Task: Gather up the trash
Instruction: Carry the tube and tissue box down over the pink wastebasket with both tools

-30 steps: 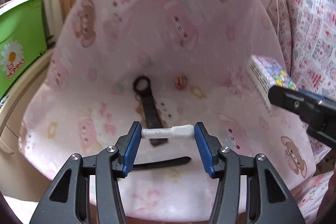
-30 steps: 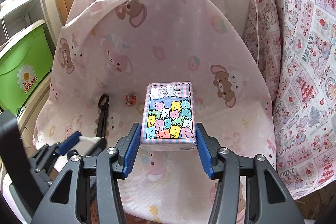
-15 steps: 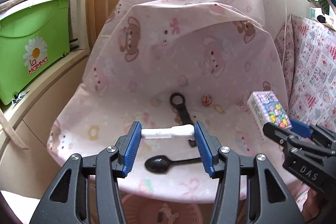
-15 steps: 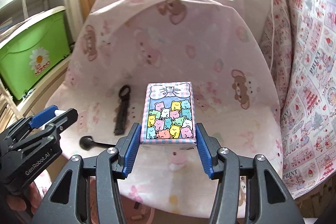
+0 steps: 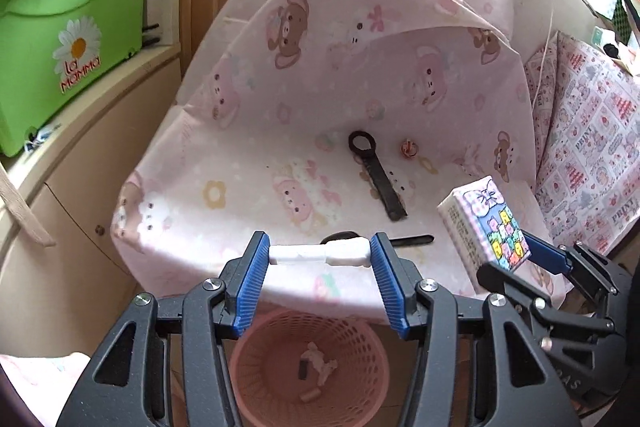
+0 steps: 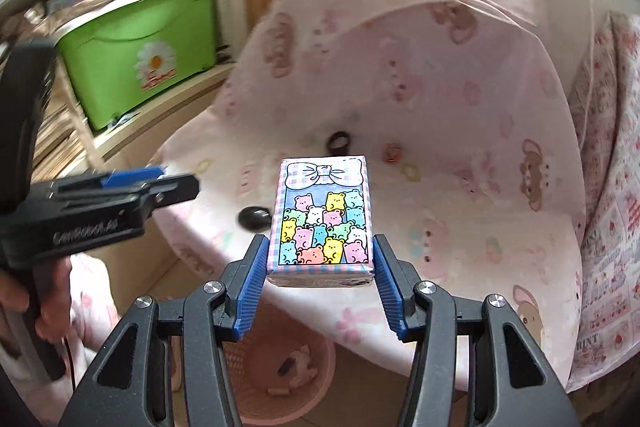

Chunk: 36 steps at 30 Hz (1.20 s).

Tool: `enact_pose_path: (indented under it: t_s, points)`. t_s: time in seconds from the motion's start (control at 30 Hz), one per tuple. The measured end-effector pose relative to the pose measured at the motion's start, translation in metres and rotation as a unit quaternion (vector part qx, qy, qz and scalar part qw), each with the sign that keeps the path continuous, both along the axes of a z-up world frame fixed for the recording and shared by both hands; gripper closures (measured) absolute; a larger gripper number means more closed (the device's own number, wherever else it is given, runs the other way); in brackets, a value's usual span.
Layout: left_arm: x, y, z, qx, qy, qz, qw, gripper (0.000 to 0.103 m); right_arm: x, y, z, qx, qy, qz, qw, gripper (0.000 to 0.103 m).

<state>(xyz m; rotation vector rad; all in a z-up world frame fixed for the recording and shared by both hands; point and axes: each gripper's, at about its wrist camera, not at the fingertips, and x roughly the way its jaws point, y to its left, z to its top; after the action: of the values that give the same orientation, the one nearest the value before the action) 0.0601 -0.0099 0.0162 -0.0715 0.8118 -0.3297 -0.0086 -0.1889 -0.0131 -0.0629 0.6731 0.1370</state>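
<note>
My left gripper is shut on a small white plastic piece, held above the pink mesh trash basket on the floor. My right gripper is shut on a tissue pack with coloured bears, also seen in the left wrist view. It hangs over the table's front edge, with the basket below. The basket holds a few scraps. The left gripper shows at the left of the right wrist view.
A pink bear-print cloth covers the round table. On it lie a black wrench-like strap, a black spoon and a small orange-red ring. A green storage box stands on a shelf at left. Patterned fabric hangs at right.
Both grippers have pulled back from over the table toward its front edge, still holding their items. The pink basket has come into view beneath them.
</note>
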Motion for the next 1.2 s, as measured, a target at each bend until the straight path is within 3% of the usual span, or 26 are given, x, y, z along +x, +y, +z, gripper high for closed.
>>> enact_pose_path:
  t_s: [0.2,0.5,0.77,1.0,1.2]
  points:
    - [-0.01,0.004,-0.005,0.013,0.009,-0.015,0.9998,0.052,-0.013,0.015,-0.005,0.005,0.016,0.033,0.999,0.049]
    - [-0.011,0.015,-0.026,0.019,0.064,-0.008,0.9977,0.052,-0.023,0.024,-0.018,0.021,0.064,0.086,0.994,0.049]
    - [-0.01,0.019,-0.054,0.028,0.12,-0.006,0.9924,0.052,-0.027,0.041,-0.039,-0.006,0.101,0.125,0.987,0.049]
    - [-0.003,0.017,-0.095,0.057,0.175,0.005,0.983,0.052,-0.01,0.043,-0.078,-0.027,0.165,0.104,0.98,0.049]
    - [0.008,0.014,-0.146,0.079,0.243,0.006,0.9667,0.052,0.005,0.042,-0.116,-0.034,0.216,0.089,0.972,0.049]
